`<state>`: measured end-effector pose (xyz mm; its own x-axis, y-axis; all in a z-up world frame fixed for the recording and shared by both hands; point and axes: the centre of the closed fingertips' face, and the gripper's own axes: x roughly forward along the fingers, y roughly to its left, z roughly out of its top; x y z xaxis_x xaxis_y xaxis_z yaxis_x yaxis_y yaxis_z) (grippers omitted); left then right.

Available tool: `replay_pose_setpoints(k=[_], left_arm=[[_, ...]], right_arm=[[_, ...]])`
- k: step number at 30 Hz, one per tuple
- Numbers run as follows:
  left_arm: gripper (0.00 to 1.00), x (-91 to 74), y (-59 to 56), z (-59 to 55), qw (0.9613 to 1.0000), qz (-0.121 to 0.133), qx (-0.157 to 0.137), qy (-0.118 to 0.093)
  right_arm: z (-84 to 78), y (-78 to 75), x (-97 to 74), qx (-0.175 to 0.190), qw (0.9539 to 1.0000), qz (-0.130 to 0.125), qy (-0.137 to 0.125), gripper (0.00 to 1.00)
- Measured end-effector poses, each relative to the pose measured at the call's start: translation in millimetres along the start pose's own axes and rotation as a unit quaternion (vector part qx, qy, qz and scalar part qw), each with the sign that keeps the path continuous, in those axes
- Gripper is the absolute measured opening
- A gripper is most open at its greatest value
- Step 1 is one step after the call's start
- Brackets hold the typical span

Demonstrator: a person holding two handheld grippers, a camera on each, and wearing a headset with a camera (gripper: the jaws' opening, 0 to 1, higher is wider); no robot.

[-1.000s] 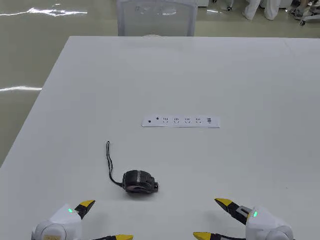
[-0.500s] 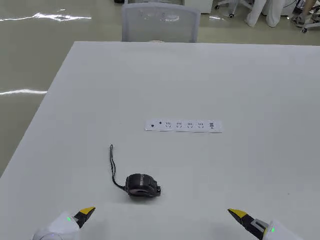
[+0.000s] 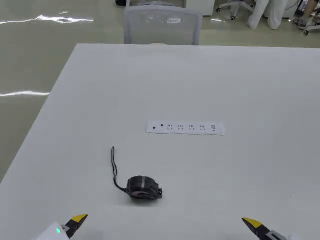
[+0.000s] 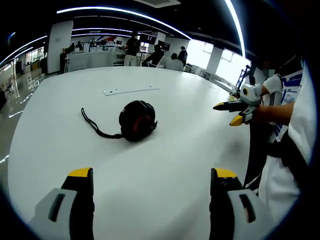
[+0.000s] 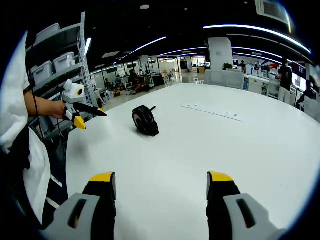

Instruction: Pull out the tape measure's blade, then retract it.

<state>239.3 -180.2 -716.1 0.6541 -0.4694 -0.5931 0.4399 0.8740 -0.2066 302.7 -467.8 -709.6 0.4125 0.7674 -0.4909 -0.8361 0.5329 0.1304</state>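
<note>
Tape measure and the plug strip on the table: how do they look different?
The tape measure is black and rounded; the plug strip is white, long and flat. The tape measure trails a thin black strap; the plug strip shows no cord. Both lie on the white table.

The left gripper (image 4: pixel 150 174) and right gripper (image 5: pixel 160 176) are white with black, yellow-tipped fingers (image 4: pixel 82 197); the sleeve (image 5: pixel 15 80) white.

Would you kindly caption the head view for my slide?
Black tape measure, strap trailing away, rests on the white table near a power strip.
</note>
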Motion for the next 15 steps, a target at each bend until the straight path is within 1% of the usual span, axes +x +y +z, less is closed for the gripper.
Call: replay_pose_setpoints(k=[4, 7, 9, 12, 15], left_arm=[[0.97, -6.1, 3.0, -3.0, 1.0000, 0.005, -0.004, -0.001], [0.97, -9.3, 3.2, -6.0, 1.0000, 0.005, -0.005, 0.000], [0.97, -11.7, 4.8, -8.0, 0.9999, 0.006, -0.010, 0.000], [0.97, -15.8, 5.5, -7.8, 0.9999, 0.010, -0.013, -0.004], [0.97, -19.5, 3.4, -5.0, 0.9998, 0.011, -0.016, -0.010]], right_arm=[[-1.1, -0.6, -5.9, 0.004, 1.0000, -0.007, -0.001, 0.76], [-1.7, 1.2, -10.3, 0.007, 0.9999, -0.008, 0.000, 0.77], [-3.1, 1.1, -13.4, 0.007, 0.9999, -0.010, 0.000, 0.77], [-6.0, 1.0, -17.2, 0.009, 0.9999, -0.012, 0.002, 0.77], [-6.4, 1.2, -22.2, 0.009, 0.9999, -0.014, 0.001, 0.77]])
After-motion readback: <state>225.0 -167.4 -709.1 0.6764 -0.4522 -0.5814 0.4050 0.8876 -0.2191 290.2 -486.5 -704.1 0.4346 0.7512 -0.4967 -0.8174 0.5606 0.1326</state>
